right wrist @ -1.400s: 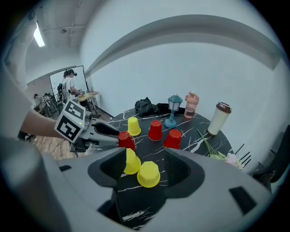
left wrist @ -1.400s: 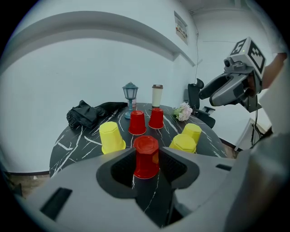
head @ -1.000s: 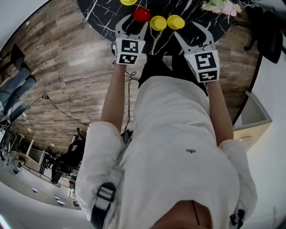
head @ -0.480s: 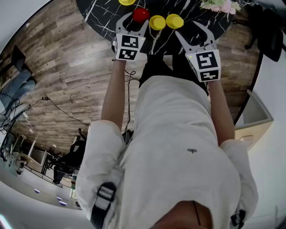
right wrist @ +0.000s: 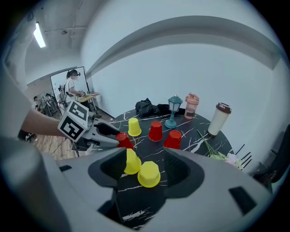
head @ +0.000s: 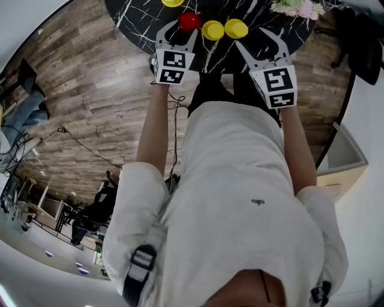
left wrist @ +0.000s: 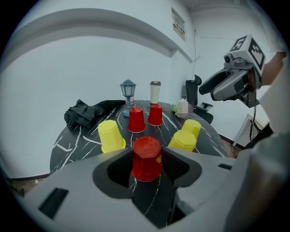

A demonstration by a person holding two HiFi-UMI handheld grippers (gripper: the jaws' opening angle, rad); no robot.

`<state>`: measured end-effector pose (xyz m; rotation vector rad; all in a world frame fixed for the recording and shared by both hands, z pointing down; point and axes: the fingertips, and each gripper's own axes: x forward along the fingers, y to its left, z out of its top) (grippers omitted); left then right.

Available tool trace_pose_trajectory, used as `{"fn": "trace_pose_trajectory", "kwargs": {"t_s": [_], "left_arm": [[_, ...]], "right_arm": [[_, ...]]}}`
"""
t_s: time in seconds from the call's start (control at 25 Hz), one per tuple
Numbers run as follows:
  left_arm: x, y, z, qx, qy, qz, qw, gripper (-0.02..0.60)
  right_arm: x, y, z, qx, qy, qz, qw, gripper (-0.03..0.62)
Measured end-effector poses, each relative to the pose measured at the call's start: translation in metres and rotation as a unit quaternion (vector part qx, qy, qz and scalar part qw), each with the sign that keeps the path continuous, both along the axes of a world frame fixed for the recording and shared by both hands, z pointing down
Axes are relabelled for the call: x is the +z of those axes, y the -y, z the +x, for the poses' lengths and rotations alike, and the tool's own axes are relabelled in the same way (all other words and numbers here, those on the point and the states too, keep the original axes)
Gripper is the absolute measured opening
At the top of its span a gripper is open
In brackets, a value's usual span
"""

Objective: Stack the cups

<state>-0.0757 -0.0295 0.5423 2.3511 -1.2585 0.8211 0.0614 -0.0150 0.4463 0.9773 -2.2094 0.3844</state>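
Observation:
Upside-down cups stand on a black marble table (head: 144, 18). A red cup (left wrist: 146, 158) (head: 189, 21) stands between the fingers of my left gripper (left wrist: 146, 168) (head: 179, 27). Its jaws have just been closing round the cup, and a sliver of yellow still shows between the cup and the right pad. My right gripper (right wrist: 142, 179) (head: 258, 39) is wide open and hovers behind two yellow cups (right wrist: 149, 174) (right wrist: 131, 161) without touching them. Farther back stand another yellow cup (left wrist: 111, 136) and two red cups (left wrist: 136, 120) (left wrist: 155, 115).
At the table's far side are a small teal lantern (left wrist: 128, 90), a white tumbler with a brown lid (left wrist: 155, 92), a pink bottle (right wrist: 192, 105) and a black cloth (left wrist: 86, 113). Flowers (head: 297, 8) lie near the right edge. A wooden floor surrounds the round table.
Almost nothing differs. The left gripper stays around the red cup with only a slight shift, and the right gripper has not moved.

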Motion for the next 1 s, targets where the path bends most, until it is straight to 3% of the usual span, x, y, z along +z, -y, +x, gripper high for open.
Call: {"fn": "trace_pose_trajectory", "kwargs": {"t_s": [0.32,0.6,1.0], "left_arm": [[0.000,-0.017,-0.005,-0.004,-0.002,-0.003,1.0000,0.160],[0.003,-0.010,-0.003,-0.011,0.000,-0.004,0.9999,0.239],[0.003,0.002,0.001,0.002,0.008,0.000,1.0000,0.241]], "right_arm": [[0.001,0.000,-0.005,-0.007,0.003,-0.001,1.000,0.258],[-0.002,0.002,-0.008,-0.012,0.002,0.004,1.000,0.258],[-0.003,0.002,-0.003,-0.003,0.001,0.005,1.000,0.256]]}}
